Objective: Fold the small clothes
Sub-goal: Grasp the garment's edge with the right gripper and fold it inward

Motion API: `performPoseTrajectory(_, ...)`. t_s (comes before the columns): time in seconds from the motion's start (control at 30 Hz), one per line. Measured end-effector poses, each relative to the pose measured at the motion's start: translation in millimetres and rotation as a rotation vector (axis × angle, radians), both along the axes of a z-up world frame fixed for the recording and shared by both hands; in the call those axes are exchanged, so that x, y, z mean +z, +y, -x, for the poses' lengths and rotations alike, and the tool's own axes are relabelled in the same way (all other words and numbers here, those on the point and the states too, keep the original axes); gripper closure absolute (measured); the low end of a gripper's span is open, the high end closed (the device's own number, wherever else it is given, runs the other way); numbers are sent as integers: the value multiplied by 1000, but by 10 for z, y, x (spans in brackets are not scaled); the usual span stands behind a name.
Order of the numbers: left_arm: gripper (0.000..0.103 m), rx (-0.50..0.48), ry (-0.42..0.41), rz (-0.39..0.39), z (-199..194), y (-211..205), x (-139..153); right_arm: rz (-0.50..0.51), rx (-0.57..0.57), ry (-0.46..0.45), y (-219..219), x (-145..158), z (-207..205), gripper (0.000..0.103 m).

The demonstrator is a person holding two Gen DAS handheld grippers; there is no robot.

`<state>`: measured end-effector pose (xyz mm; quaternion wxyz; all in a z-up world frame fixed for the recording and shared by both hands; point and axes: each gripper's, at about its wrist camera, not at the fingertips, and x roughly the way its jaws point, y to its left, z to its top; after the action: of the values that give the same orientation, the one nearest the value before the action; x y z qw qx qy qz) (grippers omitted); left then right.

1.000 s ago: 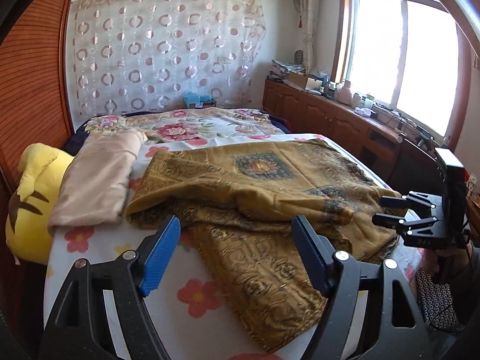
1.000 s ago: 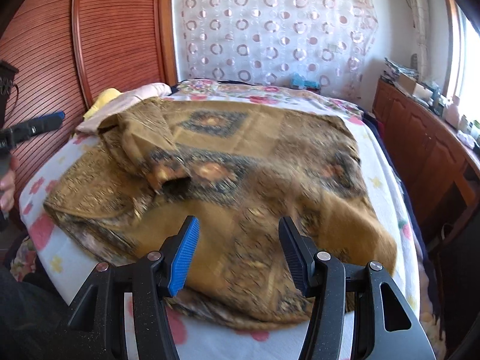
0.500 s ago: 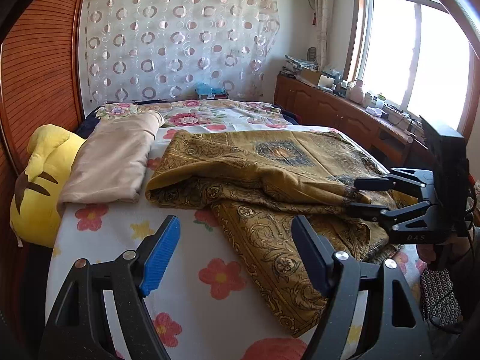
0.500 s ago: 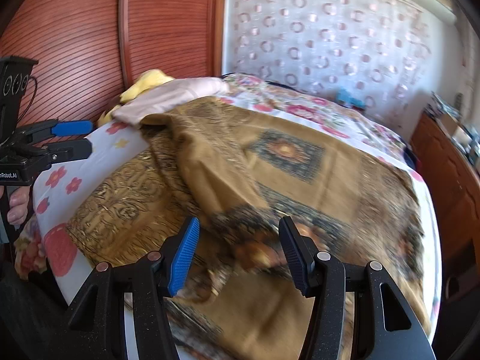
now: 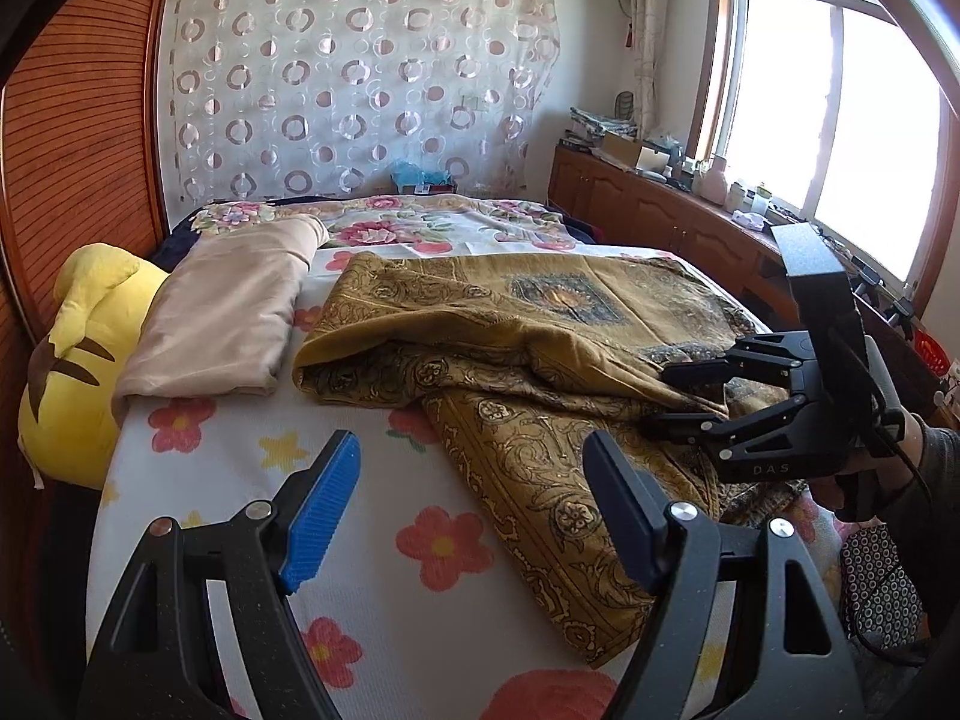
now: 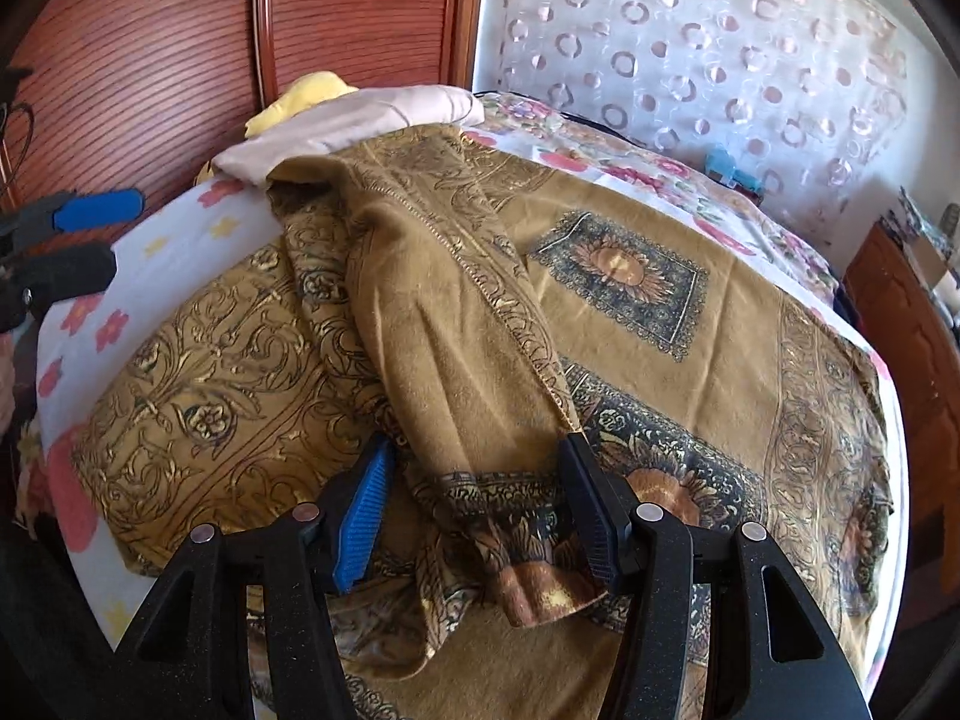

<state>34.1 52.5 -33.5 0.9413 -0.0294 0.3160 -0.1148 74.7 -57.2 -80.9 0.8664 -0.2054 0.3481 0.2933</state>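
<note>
Garment (image 6: 456, 324) rumpled on bed (image 5: 384, 540); right gripper (image 6: 474, 498) jaws spread around sleeve fold, left gripper (image 5: 474, 510) spread, empty. Next: pinch, spread flat.

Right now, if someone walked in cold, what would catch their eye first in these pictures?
Most likely the big gold patterned cloth spread over the floral bed, one part folded back over itself. The right gripper is open around a bunched fold at the cloth's near edge, while the left gripper hovers open over bare sheet. Next, the yellow plush toy beside a folded beige cloth against the wooden wall.
</note>
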Motion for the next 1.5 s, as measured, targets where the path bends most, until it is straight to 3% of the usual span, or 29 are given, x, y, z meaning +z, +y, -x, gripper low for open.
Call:
performPoseTrajectory(0.07, 26, -1, 0, -1, -8, 11, -7, -7, 5, 1, -1, -9, -9, 73)
performPoseTrajectory(0.13, 26, -1, -2, -2, -8, 17, -18, -17, 25, 5, -58, -13, 41, 89)
performPoseTrajectory(0.23, 26, 0, -3, -3, -7, 19, -19, -60, 29, -25, -121, 84, 134, 94)
performPoseTrajectory(0.43, 26, -6, -8, -2, 2, 16, 2, -199, -10, -132, -468, 517, 383, 95)
performPoseTrajectory(0.53, 26, -22, -6, -6, 14, -25, -2, -221, -47, -167, -743, 648, 489, 95)
performPoseTrajectory(0.87, 26, -72, -9, -23, -13, -234, 21, -225, -272, -118, -1781, 420, 701, 95)
performPoseTrajectory(0.97, 26, -87, -12, -29, -19, -301, 32, -201, -303, -102, -1845, 302, 721, 95)
performPoseTrajectory(1.23, 26, -107, -12, -39, -46, -379, 35, -182, -326, -89, -1832, 322, 651, 95)
performPoseTrajectory(1.5, 26, -107, -6, -43, -29, -425, 20, -125, -329, -67, -1820, 295, 669, 86)
